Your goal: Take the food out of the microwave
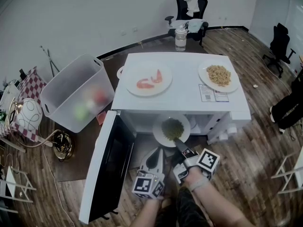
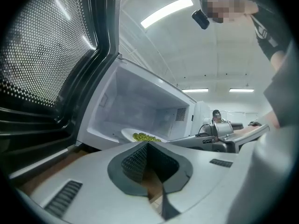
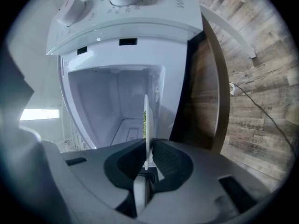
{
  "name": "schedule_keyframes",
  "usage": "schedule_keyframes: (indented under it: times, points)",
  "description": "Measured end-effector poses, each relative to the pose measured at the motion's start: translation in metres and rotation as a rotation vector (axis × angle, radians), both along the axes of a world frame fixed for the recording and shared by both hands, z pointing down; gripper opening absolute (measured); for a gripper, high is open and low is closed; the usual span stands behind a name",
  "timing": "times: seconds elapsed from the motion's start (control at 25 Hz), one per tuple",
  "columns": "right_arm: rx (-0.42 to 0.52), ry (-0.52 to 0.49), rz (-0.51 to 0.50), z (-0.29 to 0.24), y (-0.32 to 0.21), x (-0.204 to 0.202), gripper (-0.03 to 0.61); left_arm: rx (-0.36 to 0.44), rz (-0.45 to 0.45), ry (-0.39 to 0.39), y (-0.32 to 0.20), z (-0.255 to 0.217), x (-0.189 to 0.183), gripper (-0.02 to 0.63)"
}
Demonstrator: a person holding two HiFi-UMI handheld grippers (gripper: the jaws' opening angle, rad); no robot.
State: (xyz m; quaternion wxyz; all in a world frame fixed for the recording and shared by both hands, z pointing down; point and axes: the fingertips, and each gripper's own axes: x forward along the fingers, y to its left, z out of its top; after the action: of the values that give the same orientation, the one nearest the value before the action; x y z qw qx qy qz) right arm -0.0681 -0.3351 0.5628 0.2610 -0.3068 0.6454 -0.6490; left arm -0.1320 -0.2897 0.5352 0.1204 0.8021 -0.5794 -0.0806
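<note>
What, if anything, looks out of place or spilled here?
Nothing is spilled. One oddity: two full plates, the plate of shrimp and the plate of yellowish food, sit on the roof of the microwave, not on a table.

The left gripper (image 1: 156, 153) and right gripper (image 1: 179, 144) share pale grey moulded shells with slotted vents and dark ribbed linings inside the jaws, each carrying a white cube (image 1: 147, 184) printed with black square markers.

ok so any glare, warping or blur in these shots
Head view: fisheye bows the back wall, light even. Left gripper view: ceiling light strip glares, streaks reflect on the microwave door, corners vignetted. Right gripper view: rolled sideways, plate seen edge-on.
</note>
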Motion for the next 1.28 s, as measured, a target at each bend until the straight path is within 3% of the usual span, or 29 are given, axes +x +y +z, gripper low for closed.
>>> schedule_keyframes:
  times: [1.28]
  points:
    - [-0.009, -0.016, 0.031, 0.0, 0.015, 0.009, 0.031, -0.004, 0.024, -0.011, 0.02, -0.008, 0.002, 0.0]
